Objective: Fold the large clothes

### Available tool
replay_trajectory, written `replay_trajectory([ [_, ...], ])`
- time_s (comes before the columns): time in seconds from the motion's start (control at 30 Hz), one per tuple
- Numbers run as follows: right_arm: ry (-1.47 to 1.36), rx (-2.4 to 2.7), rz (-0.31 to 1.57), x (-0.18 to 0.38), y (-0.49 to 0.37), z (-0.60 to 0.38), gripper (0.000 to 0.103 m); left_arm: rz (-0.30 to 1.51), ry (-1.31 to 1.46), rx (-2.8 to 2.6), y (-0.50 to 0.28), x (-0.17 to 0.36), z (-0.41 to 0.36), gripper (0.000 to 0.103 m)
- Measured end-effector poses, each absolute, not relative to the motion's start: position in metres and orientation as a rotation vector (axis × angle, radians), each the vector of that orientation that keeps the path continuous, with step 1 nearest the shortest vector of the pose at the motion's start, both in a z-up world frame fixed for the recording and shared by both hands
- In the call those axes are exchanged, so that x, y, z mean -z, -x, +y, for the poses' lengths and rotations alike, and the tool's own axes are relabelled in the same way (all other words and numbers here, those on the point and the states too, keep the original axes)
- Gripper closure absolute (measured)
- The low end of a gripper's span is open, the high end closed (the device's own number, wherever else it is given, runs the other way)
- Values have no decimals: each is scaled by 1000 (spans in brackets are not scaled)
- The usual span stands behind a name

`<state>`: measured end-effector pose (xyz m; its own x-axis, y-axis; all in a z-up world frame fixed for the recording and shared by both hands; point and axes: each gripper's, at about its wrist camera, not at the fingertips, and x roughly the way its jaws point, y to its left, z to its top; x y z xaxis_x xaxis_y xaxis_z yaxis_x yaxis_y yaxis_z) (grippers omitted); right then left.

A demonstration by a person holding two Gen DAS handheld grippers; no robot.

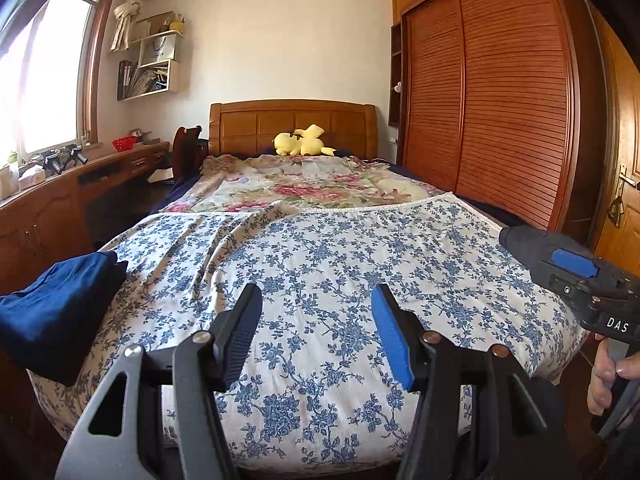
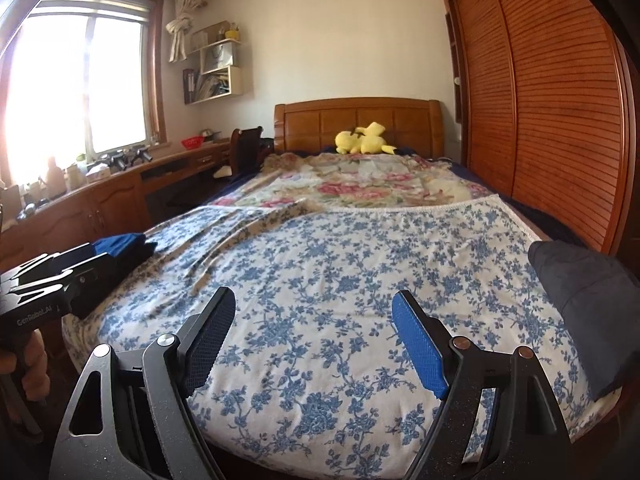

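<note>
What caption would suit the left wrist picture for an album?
Left gripper open and empty over a blue-flowered sheet, folded navy garment at its left, yellow plush toy by the headboard.

Wooden headboard stands at the far end of the bed. Yellow plush toy lies against it. Pink floral quilt covers the far half of the bed. Louvred wardrobe runs along the right wall. Wall shelves hold papers. Red basket sits on the bench below the window.
</note>
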<state>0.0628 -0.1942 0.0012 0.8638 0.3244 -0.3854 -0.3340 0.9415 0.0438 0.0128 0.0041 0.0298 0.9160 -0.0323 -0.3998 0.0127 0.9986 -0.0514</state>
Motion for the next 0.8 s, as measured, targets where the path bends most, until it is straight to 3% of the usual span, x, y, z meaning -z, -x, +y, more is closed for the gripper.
replay_trajectory([
  [0.8, 22, -337, 391, 4, -60, -198, 21, 407, 67, 11, -12, -24, 4, 47],
])
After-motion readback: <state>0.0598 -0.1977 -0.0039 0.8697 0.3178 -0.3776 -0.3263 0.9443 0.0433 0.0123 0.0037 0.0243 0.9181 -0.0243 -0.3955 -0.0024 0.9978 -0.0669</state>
